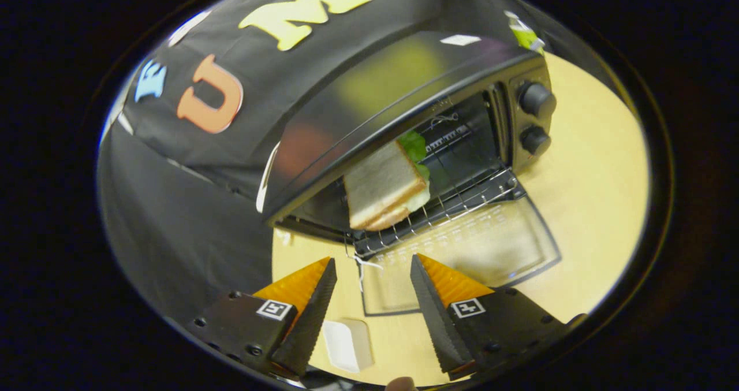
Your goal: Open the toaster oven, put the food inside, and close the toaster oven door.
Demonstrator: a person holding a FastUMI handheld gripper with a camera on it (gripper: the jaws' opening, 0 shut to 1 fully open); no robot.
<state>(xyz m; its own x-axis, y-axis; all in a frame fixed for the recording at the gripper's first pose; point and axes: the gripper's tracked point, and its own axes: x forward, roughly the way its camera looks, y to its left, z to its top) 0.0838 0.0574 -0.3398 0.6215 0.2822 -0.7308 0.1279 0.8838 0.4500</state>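
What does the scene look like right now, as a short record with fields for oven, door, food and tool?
oven: black toaster oven on the wooden table, two knobs beside its opening
door: glass door open, folded down flat ahead of the tool
food: sandwich with lettuce, lying on the wire rack inside
tool: tool open, holding nothing, fingers in front of the door's edge
other: small white tray on the table between the fingers

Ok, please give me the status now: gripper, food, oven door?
Gripper open, holding nothing. Sandwich on the rack inside the toaster oven. Glass door down, just ahead of the fingers. White tray on the table, between the fingers.
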